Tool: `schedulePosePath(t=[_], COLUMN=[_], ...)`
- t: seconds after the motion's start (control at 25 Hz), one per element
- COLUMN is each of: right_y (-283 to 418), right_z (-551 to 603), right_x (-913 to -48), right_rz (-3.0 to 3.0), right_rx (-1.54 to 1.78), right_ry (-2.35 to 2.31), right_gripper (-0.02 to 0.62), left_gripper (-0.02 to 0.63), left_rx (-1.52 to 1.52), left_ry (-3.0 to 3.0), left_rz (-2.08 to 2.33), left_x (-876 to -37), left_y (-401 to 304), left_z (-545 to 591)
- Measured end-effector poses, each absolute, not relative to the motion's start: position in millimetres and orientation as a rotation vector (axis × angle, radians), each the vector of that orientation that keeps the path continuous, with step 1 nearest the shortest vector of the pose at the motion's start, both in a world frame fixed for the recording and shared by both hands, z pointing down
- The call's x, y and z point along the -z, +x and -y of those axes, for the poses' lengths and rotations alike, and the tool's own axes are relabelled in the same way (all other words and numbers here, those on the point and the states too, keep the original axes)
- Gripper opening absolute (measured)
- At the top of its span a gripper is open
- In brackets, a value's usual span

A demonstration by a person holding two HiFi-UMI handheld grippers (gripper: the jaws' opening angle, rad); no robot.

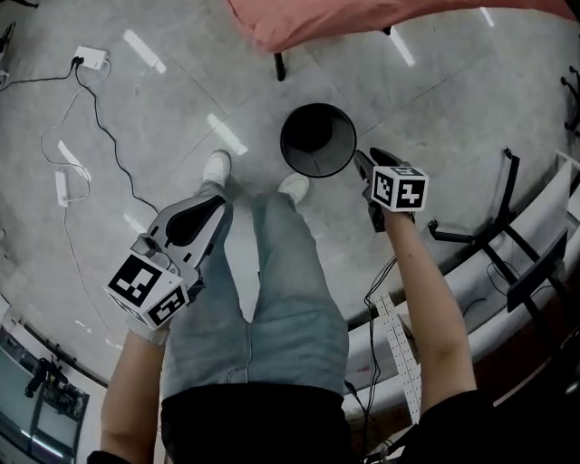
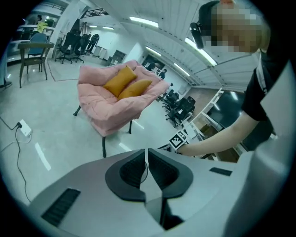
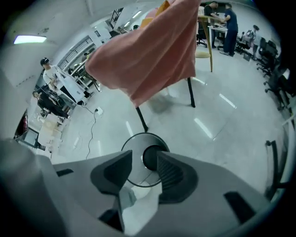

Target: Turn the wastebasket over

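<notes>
A black round wastebasket (image 1: 317, 140) stands upright on the grey floor, its mouth facing up, just ahead of the person's feet. My right gripper (image 1: 364, 163) hovers beside its right rim with the jaws apart and nothing between the pads. In the right gripper view the wastebasket (image 3: 138, 144) lies below and beyond the right gripper (image 3: 144, 161), seen through the gap between its jaws. My left gripper (image 1: 207, 210) sits over the person's left leg, shut and empty. In its own view the left gripper (image 2: 147, 156) has its pads together and points toward a pink armchair.
A pink armchair (image 1: 362, 18) with yellow cushions (image 2: 126, 83) stands just beyond the basket on thin black legs (image 3: 190, 92). White power adapters and cables (image 1: 91, 60) trail over the floor at left. Black frames and a cable strip (image 1: 494, 231) crowd the right side.
</notes>
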State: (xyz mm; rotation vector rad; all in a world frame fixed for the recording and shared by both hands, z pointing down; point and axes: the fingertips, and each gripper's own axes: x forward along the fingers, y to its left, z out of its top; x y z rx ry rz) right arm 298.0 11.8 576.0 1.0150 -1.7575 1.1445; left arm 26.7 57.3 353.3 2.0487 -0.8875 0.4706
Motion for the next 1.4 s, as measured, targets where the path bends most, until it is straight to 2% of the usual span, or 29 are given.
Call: schedulePosePath(t=[0.32, 0.6, 0.64, 0.68, 0.76, 1.04, 1.4], right_y=[322.2, 333.8, 335.4, 335.6, 333.0, 321.3, 305.7], right_z=[-18.8, -21.1, -21.4, -22.1, -21.6, -14.0, -0.9], right_x=[-715.0, -777.8, -780.3, -781.4, -780.9, -761.0, -721.0], right_rz=[1.622, 1.569, 1.569, 1.574, 1.586, 1.563, 1.432], right_rx=[-1.144, -1.166, -1.159, -1.155, -1.167, -1.196, -0.95], right_ry=[0.964, 1.001, 1.003, 1.002, 1.004, 1.067, 1.171], right_gripper=[0.164, 0.163, 0.141, 0.086, 0.035, 0.029, 0.038], left_gripper=[0.017, 0.015, 0.015, 0.015, 0.015, 0.015, 0.015], left_rx=[-0.428, -0.37, -0.366, -0.363, -0.352, -0.307, -0.322], left_ry=[1.951, 1.89, 1.884, 1.878, 1.871, 1.864, 1.898], left_rz=[0.916, 0.939, 0.938, 0.938, 0.94, 0.934, 0.849], left_x=[-448.8, -503.6, -507.7, -510.6, -514.8, -507.5, -497.5], left_y=[29.9, 30.8, 31.1, 31.3, 31.1, 28.7, -4.4], left_z=[-70.2, -79.6, -81.1, -82.4, -82.3, -82.8, -79.4])
